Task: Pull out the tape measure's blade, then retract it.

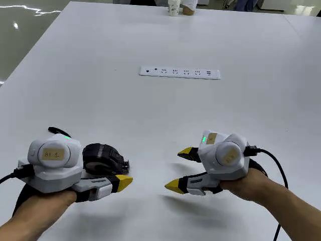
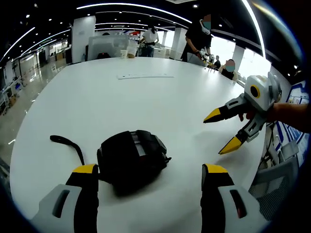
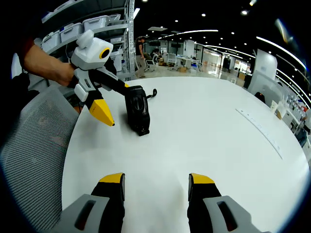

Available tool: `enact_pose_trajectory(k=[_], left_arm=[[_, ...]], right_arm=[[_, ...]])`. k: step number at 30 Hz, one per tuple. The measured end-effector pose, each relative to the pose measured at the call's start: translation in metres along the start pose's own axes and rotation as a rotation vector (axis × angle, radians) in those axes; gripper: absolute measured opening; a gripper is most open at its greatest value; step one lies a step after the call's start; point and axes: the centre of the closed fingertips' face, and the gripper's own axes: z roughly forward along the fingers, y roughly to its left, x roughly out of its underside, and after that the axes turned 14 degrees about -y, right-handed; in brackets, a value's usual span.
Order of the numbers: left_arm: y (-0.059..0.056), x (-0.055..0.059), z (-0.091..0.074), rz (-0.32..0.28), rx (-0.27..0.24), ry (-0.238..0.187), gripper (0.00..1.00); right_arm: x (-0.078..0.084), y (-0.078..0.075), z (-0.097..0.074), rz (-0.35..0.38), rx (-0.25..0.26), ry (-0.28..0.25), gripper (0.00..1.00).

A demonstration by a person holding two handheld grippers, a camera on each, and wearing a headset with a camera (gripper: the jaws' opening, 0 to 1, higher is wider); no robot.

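Nearest to the viewer, at the near edge of the table (image 1: 150,110), two hands hold the grippers, and both of them stand open. On the near left, the left gripper (image 1: 123,173) points to the right with its jaws spread wide, and the tape measure (image 1: 103,158) lies on the table between them. In the left gripper view, the left gripper (image 2: 149,170) has the black tape measure (image 2: 132,155) in its gap, closer to the left jaw than to the right one. I cannot tell if that jaw touches the case. A black strap (image 2: 68,144) goes out from the case to the left and lies flat on the table; in the head view the strap (image 1: 59,131) shows just behind the left gripper. On the near right, the right gripper (image 1: 179,169) points to the left, toward the tape measure, but stays apart from it, with bare table between them. Its jaws hold nothing. In the right gripper view, the right gripper (image 3: 156,178) looks across the table at the tape measure (image 3: 137,109), which lies by the left gripper (image 3: 116,100). Far from both grippers, a white power strip (image 1: 179,73) lies in the middle of the table, and a cup (image 1: 173,7) stands at the far edge.
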Motion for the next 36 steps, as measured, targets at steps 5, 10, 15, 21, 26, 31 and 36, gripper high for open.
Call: enact_pose_trajectory(k=[5,10,15,21,26,31,36], left_arm=[[0.001,0.000,-0.004,0.015,0.012,-0.018,0.86],[0.001,0.000,-0.008,0.019,0.023,-0.036,0.88],[-0.003,-0.003,-0.013,0.045,0.053,-0.066,0.90],[-0.010,-0.007,-0.021,0.064,0.090,-0.101,0.94],[-0.013,-0.007,-0.027,0.075,0.108,-0.114,0.95],[-0.018,-0.007,-0.034,0.097,0.135,-0.128,0.98],[-0.024,-0.010,-0.042,0.106,0.171,-0.150,0.99]], right_arm=[[0.002,-0.001,-0.009,0.028,0.038,-0.014,0.54],[0.003,0.001,-0.018,0.038,0.067,-0.026,0.57],[-0.001,0.002,-0.026,0.055,0.104,-0.058,0.59],[-0.003,0.008,-0.035,0.075,0.139,-0.096,0.63],[0.002,0.013,-0.042,0.095,0.159,-0.105,0.65],[0.004,0.017,-0.049,0.115,0.187,-0.124,0.70],[0.003,0.020,-0.056,0.114,0.218,-0.147,0.73]])
